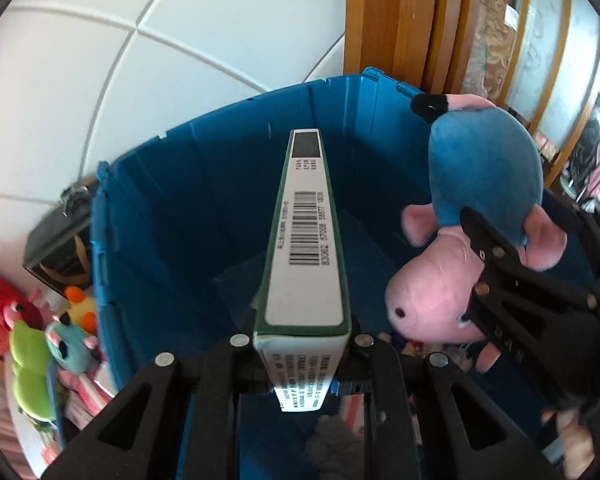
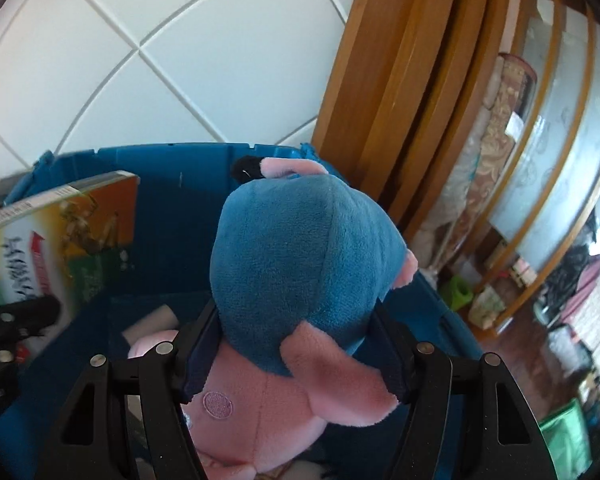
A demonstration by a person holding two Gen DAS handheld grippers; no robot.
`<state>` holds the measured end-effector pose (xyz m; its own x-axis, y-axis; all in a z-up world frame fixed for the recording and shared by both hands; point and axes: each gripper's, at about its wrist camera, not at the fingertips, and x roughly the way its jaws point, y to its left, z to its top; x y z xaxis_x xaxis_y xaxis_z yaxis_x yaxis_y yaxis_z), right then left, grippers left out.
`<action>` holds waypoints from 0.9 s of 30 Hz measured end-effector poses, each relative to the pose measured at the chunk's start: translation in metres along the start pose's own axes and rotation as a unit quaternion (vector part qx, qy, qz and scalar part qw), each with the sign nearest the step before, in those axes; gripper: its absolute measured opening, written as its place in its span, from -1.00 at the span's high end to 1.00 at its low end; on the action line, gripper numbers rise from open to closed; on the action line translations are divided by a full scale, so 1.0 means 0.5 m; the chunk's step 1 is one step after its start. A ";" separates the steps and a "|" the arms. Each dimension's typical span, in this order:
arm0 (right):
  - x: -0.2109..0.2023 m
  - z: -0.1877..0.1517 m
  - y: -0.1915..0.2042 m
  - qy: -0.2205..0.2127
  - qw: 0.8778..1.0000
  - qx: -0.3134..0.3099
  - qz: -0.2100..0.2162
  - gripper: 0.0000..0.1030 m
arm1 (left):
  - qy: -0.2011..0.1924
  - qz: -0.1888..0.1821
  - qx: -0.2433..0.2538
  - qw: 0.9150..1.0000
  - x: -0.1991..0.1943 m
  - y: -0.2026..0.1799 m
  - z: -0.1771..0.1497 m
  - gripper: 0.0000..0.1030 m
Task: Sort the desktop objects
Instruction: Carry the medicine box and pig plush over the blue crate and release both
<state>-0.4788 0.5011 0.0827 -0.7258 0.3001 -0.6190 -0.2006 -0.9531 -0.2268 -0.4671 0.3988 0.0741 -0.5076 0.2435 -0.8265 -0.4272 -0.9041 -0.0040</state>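
Two things held above the blue bin (image 1: 148,216): a flat box (image 1: 306,240) and a plush pig (image 2: 300,280).

Flat box: clamped edge-on at its near end by the left gripper (image 1: 300,364), jaws drawn narrow against its two broad faces; white barcoded edge up, far end reaching out over the bin's interior. Printed cover in yellow, orange and green, seen from the right wrist camera at the left.

Plush pig: pink head, blue body, black foot at the far tip; squeezed about the neck and lower body by the right gripper (image 2: 296,356), jaws set fairly wide around the soft stuffing, pads pressed in on both sides. Hangs over the bin's right half, just beside the box, not touching it.

Blue bin: walls ribbed, some pale and pink items down on its floor, too hidden to name.

Outside the bin, left: a heap of soft toys (image 1: 48,340) in green, teal, orange and red. Behind: white tiled wall (image 1: 140,40). Right: wooden cabinet (image 2: 384,92) with glass doors.
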 end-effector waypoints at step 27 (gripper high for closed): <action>0.029 0.002 0.004 0.006 0.999 -0.025 -0.030 -0.58 | 0.024 0.032 -0.009 0.999 0.067 -0.045 -0.019 -0.01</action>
<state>-0.4903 0.5035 0.0738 -0.7050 0.3582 -0.6121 -0.2109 -0.9299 -0.3012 -0.4673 0.4240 0.0413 -0.4958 0.1686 -0.8519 -0.3809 -0.9238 0.0389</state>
